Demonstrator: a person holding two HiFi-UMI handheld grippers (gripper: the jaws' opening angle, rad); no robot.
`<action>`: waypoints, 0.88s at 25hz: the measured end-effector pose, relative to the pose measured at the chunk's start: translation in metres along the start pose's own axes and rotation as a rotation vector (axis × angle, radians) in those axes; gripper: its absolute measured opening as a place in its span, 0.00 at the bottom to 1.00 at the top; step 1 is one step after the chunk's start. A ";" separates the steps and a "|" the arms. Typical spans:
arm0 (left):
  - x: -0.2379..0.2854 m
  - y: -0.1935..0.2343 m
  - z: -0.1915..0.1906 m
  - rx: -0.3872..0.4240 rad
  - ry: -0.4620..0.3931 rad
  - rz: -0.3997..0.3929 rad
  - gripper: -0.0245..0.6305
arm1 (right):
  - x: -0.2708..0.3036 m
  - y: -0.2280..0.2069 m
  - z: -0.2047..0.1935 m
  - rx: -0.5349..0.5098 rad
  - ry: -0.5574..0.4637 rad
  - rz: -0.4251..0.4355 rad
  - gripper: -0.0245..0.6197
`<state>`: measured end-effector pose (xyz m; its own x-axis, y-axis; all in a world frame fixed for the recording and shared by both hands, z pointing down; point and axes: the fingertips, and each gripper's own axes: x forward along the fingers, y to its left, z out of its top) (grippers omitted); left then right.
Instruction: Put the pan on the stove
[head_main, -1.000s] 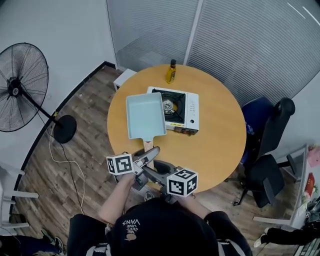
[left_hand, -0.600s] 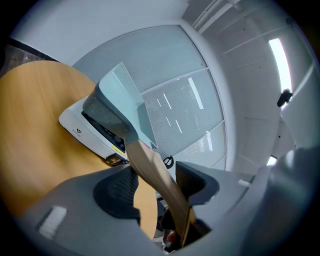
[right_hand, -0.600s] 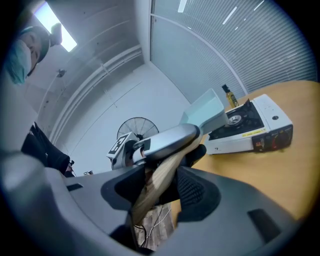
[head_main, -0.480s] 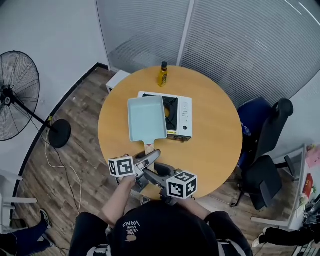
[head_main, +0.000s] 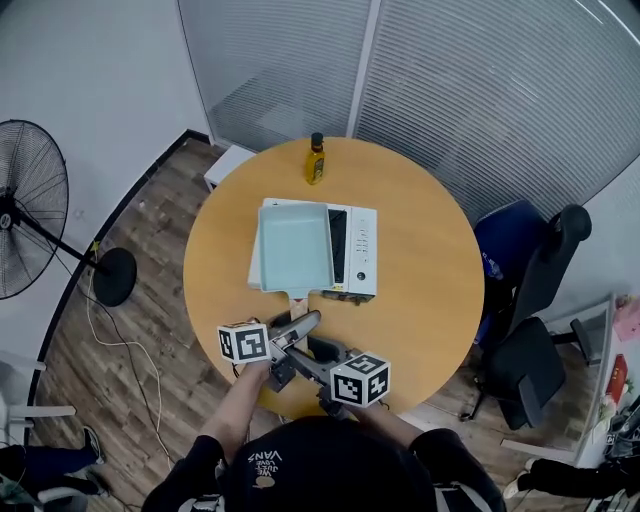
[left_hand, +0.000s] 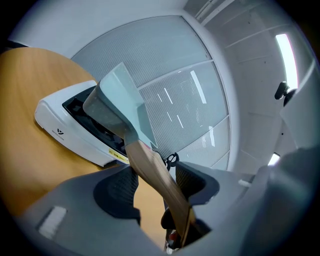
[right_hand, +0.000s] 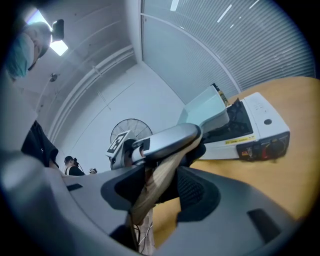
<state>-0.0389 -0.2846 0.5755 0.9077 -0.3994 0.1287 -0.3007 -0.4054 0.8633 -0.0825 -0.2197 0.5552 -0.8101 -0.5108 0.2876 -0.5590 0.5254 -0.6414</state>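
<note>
Risk lies mostly in the grip. Both tools hold one narrow handle at its far end, with the whole weight of the pan out ahead of them. If either pair of jaws slackens, or the two hands drop unevenly, the pan could roll about the handle or tip nose-down and land crooked on the burner support. It also looks to sit toward the stove's left side, so if it is let go as it stands it may rest off-centre and rock.

- Left gripper (left_hand: 155, 182): jaws fairly wide but closed on the flat wooden handle (left_hand: 150, 162), pads pressing on both of its sides.
- Right gripper (right_hand: 160, 192): jaws likewise clamped on the same handle, just behind the left one and nearer the person.
- Pale teal rectangular pan (head_main: 293, 247): runs straight out from the handle, over the burner side of the stove, tilted slightly nose-up in the left gripper view. Whether its base touches the support I cannot tell from these angles.
- White portable gas stove (head_main: 358, 250): its control panel is uncovered at the right, and it stands near the middle of the round wooden table (head_main: 430, 300).
- Small yellow-brown bottle (head_main: 315, 158): upright at the table's far edge, well apart from the stove.
</note>
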 end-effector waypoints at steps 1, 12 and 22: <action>0.003 0.003 0.002 0.000 0.001 0.002 0.40 | 0.001 -0.004 0.002 0.003 -0.002 -0.001 0.33; 0.023 0.030 0.014 0.016 0.044 0.018 0.40 | 0.018 -0.035 0.011 0.037 -0.015 -0.016 0.33; 0.034 0.042 0.016 0.017 0.098 0.010 0.40 | 0.025 -0.049 0.013 0.063 -0.024 -0.038 0.33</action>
<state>-0.0254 -0.3281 0.6080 0.9285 -0.3218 0.1852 -0.3144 -0.4162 0.8532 -0.0732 -0.2671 0.5840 -0.7839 -0.5457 0.2961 -0.5762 0.4620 -0.6742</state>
